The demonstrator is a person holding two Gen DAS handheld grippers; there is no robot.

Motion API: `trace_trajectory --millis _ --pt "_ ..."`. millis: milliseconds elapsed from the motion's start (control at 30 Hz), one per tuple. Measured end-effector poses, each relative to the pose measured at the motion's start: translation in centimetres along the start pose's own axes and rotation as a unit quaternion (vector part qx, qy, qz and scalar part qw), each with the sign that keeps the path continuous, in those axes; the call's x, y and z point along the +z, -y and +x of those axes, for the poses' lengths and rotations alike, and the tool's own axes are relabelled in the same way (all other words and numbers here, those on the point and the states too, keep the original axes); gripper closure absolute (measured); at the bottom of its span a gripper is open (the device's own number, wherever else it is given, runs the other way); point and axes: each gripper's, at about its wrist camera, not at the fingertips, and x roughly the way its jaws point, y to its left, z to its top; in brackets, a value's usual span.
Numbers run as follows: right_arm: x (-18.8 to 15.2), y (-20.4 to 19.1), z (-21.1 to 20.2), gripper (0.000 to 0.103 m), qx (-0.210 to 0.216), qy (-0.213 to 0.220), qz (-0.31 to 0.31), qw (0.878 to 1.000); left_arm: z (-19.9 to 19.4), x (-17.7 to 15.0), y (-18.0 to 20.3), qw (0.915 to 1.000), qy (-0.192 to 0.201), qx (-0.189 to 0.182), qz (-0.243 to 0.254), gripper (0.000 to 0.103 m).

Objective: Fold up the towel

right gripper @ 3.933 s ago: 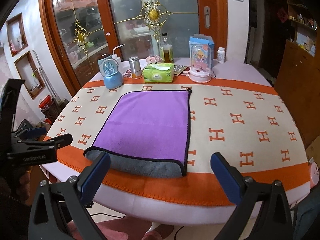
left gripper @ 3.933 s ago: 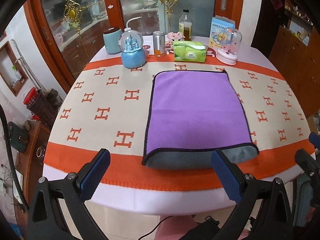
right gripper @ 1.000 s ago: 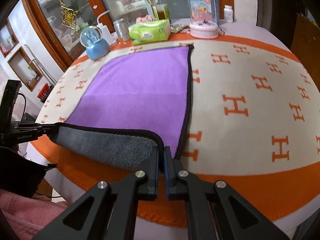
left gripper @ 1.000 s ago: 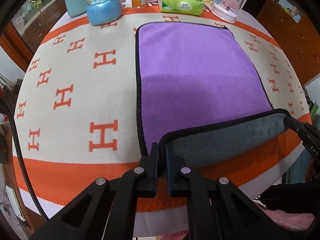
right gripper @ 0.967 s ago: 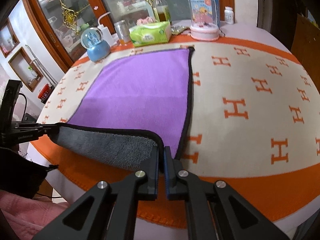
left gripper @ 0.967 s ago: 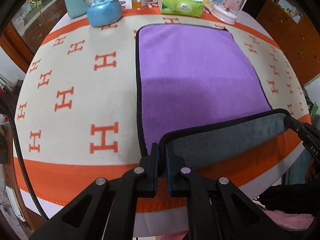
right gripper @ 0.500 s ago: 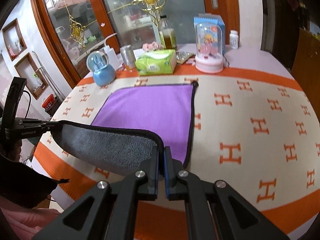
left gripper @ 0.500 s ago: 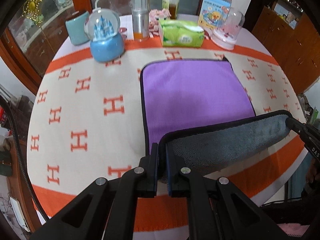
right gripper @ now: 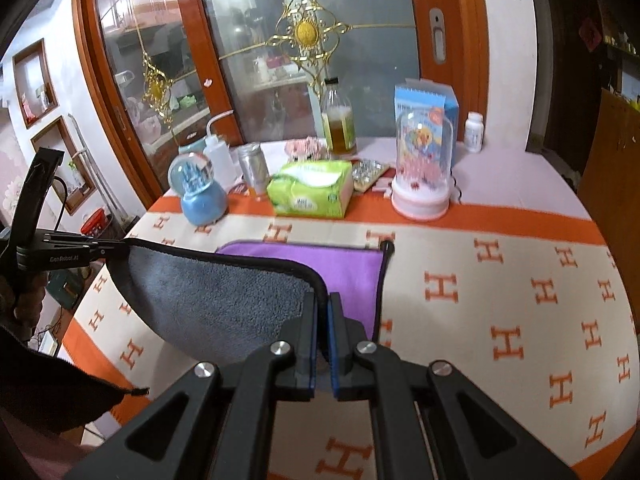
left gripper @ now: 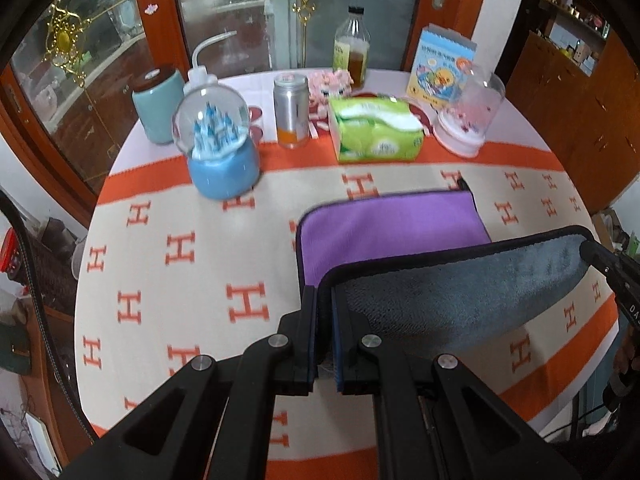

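The towel (left gripper: 388, 220) is purple on top, grey underneath, with a black hem. Its far part lies flat on the patterned tablecloth (left gripper: 180, 248). My left gripper (left gripper: 324, 304) is shut on the near left corner, and my right gripper (right gripper: 322, 308) is shut on the near right corner. The near edge is raised above the table, so the grey underside (right gripper: 216, 300) hangs stretched between the grippers, over the purple part (right gripper: 348, 268). The right gripper's tip shows in the left wrist view (left gripper: 600, 256), and the left gripper shows in the right wrist view (right gripper: 80, 248).
Along the table's far edge stand a blue snow globe (left gripper: 218, 148), a teal jar (left gripper: 154, 106), a metal can (left gripper: 291, 116), a green tissue pack (left gripper: 376, 128), an oil bottle (left gripper: 352, 52) and a pink glass dome (left gripper: 468, 116). Glass doors lie behind.
Both grippers shut on the towel's near corners, then lifted them and carried them toward the far edge. Less purple shows now than half a second ago.
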Motion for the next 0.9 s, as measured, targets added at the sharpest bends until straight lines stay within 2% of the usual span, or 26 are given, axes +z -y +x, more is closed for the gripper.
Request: trace_trajectory --millis 300,500,900 --pt "2.9 0.9 2.3 0.099 -0.024 0.036 0.001 0.999 1.6 4.1 -0.4 0.9995 0.031 0.0 0.005 0.098" --pt "4.1 1.3 5.1 0.099 -0.055 0.05 -0.003 0.997 4.8 5.7 -0.4 0.9993 0.037 0.01 0.001 0.098" --pt "3.9 1.2 11.1 0.098 -0.091 0.034 -0.002 0.995 11.2 6.0 -1.4 0.9993 0.008 0.009 -0.037 0.098"
